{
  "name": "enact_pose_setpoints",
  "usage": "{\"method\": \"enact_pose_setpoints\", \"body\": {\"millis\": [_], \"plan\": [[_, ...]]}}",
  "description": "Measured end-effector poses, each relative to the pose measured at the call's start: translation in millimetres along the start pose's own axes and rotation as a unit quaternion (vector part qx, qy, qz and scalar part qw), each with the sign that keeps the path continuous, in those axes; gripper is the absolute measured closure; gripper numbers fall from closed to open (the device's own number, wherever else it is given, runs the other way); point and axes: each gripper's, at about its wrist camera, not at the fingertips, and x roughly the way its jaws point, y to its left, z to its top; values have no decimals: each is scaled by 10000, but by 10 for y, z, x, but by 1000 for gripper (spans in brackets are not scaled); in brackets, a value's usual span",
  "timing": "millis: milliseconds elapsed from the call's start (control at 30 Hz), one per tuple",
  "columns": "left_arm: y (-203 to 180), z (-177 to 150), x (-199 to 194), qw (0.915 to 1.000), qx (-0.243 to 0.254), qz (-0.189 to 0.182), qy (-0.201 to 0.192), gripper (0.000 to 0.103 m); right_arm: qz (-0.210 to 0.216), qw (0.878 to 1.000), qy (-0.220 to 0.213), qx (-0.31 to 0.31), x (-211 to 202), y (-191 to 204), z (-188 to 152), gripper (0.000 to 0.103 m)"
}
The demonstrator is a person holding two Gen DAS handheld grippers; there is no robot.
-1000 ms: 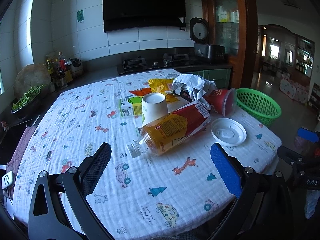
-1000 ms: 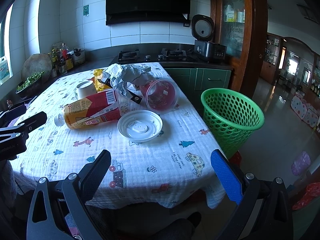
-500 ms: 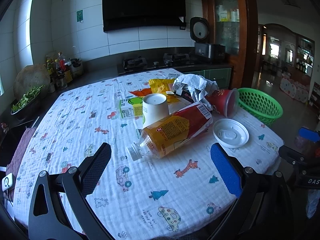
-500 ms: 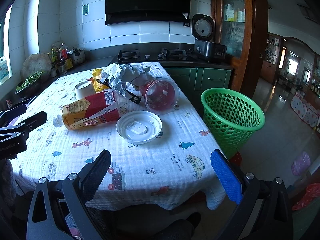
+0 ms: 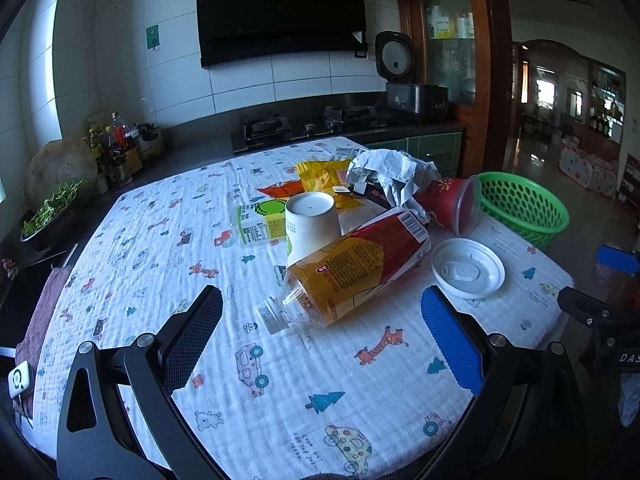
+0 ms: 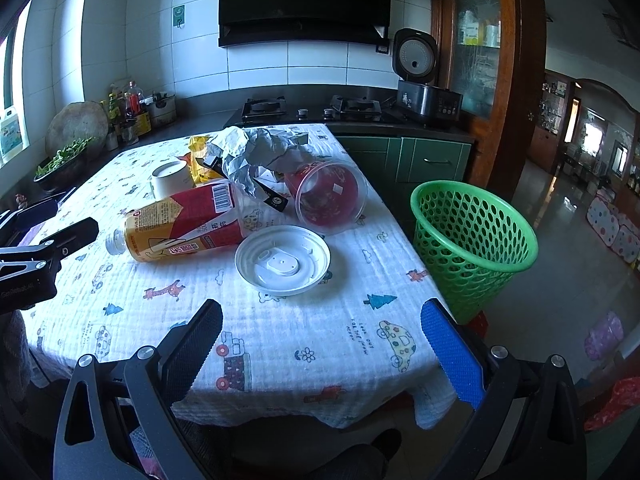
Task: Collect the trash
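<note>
Trash lies heaped mid-desk, none of it collected yet. Left hand-held gripper [image 5: 320,340] stands with its jaws wide apart and empty, low over the near cloth, pointing at the juice bottle [image 5: 352,270] lying on its side just ahead. Over the last second this view has eased back slightly, so the bottle sits a touch farther off; I read that as lining up, not a grab. Right hand-held gripper [image 6: 320,340] is likewise spread and empty, near the desk's edge, its view barely changed, with the white lid [image 6: 283,259] just beyond and the green basket [image 6: 476,236] on the floor to its right.

Behind the bottle stand an upturned paper cup [image 5: 310,220], a tipped red cup [image 6: 330,196], crumpled paper [image 6: 256,150] and yellow wrappers [image 5: 320,172]. What lies beneath the paper is hidden, and the carton [image 5: 256,224] is half covered by the cup.
</note>
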Motion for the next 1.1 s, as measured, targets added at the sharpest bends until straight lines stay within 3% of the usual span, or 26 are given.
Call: {"method": "enact_pose_setpoints", "body": {"millis": [333, 633, 833, 1100], "plan": [[61, 87, 86, 9996, 230, -165, 5, 10, 207, 9995, 147, -168, 207, 10, 75, 7], [148, 151, 308, 9983, 295, -408, 285, 14, 422, 9980, 422, -222, 550, 30, 218, 10], [237, 189, 395, 9985, 160, -371, 360, 15, 757, 9964, 328, -205, 622, 86, 523, 16], [388, 173, 434, 9987, 34, -313, 412, 15, 1136, 9914, 74, -646, 782, 344, 1153, 21]]}}
